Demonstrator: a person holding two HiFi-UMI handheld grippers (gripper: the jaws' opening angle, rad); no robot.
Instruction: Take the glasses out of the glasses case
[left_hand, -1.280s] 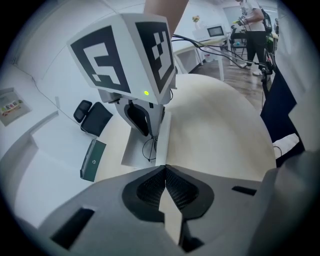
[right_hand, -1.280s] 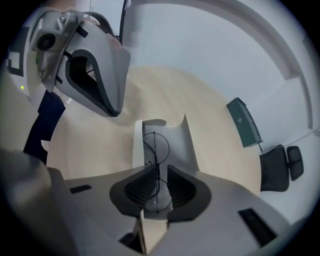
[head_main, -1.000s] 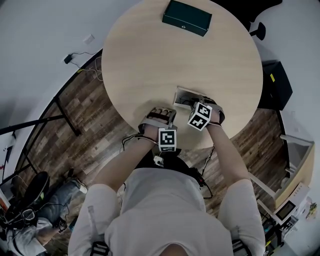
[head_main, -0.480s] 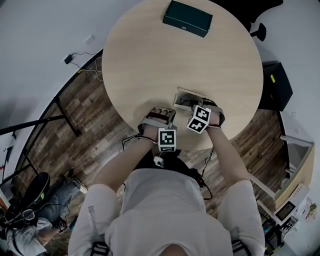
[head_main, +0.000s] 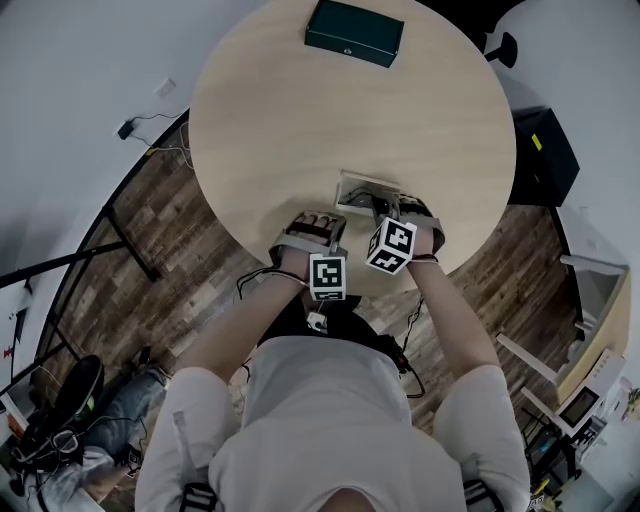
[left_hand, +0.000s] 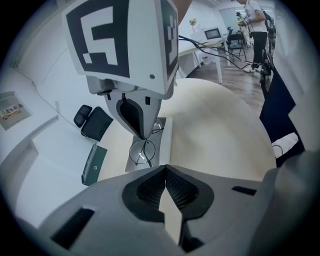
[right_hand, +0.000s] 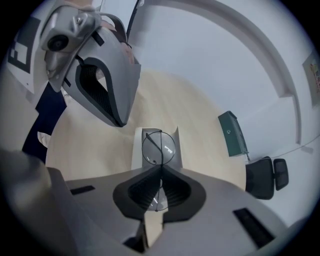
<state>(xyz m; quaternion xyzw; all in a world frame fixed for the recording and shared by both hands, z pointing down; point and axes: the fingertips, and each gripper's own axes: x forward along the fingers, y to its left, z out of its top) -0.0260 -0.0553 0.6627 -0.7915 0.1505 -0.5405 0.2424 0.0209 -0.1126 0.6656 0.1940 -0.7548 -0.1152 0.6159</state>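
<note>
Light wood is filling most of the shot, that's the one round table (head_main: 300, 120), and its near edge is getting cut off under the person's arms in the head view. One black chair (right_hand: 265, 176) is sitting beyond the far side, kinda squashed by the wide lens. One dark green box (head_main: 355, 33) is lying closed near the far edge, well apart from everything else. Two grippers are working near the close edge, and their marker cubes are hiding their jaws in the head view. The left gripper (left_hand: 165, 166) is hanging just beside the case with its jaws pressed together and nothing between them. The right gripper (right_hand: 161, 168) is clamping down with its jaws fully together on the thin wire frame. One open grey glasses case (head_main: 352, 186) is lying flat on the table, and the right gripper is covering part of it from above. One pair of round wire glasses (right_hand: 159, 148) is sitting in that pinch: one lens is sticking out past the fingertips, right over the open case, and the other is showing only partly, tucked back between the pads. Whether the frame is touching the case or hanging clear of it, I honestly can't tell, and the temples are too thin to make out.
</note>
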